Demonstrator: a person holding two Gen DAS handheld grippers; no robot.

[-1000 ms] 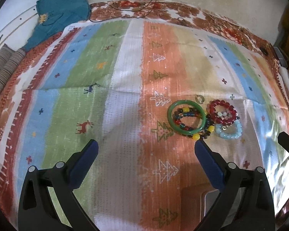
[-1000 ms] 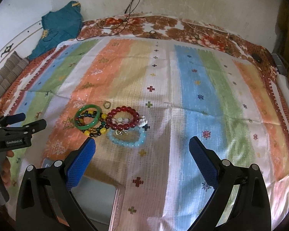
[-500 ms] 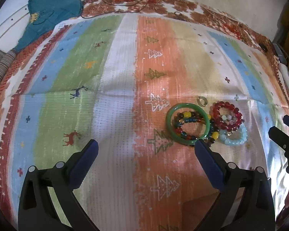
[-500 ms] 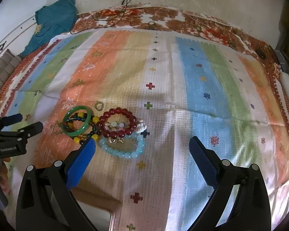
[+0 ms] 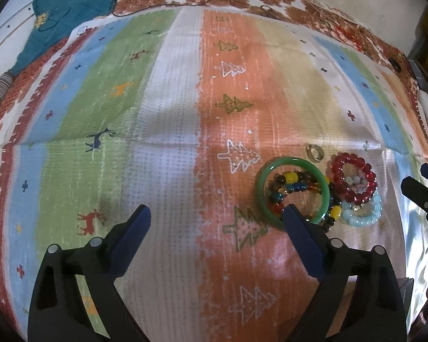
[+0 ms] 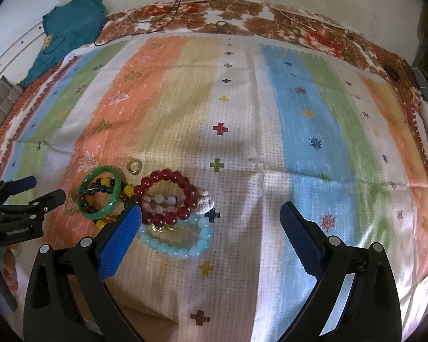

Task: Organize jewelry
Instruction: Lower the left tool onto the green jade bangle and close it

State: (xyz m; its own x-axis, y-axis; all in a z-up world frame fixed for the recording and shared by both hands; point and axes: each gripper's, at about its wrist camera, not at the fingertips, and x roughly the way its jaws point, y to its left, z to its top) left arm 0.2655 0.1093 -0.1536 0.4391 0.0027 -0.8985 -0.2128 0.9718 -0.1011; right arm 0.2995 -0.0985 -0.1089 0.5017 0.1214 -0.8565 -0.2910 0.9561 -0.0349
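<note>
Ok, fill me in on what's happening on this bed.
A person holds a two-finger gripper in each hand over a small pile of jewelry on a striped cloth. Both the left gripper and the right gripper are open and hold nothing. The pile is a green bangle lying over multicoloured beads, a dark red bead bracelet, a pale blue bead bracelet and a small ring. Nothing is sorted yet; the grippers hover just short of the pile.

Both wrist views look down, close, over the striped cloth (image 5: 171, 142) — sharing the jewelry pile (image 6: 145, 199).
</note>
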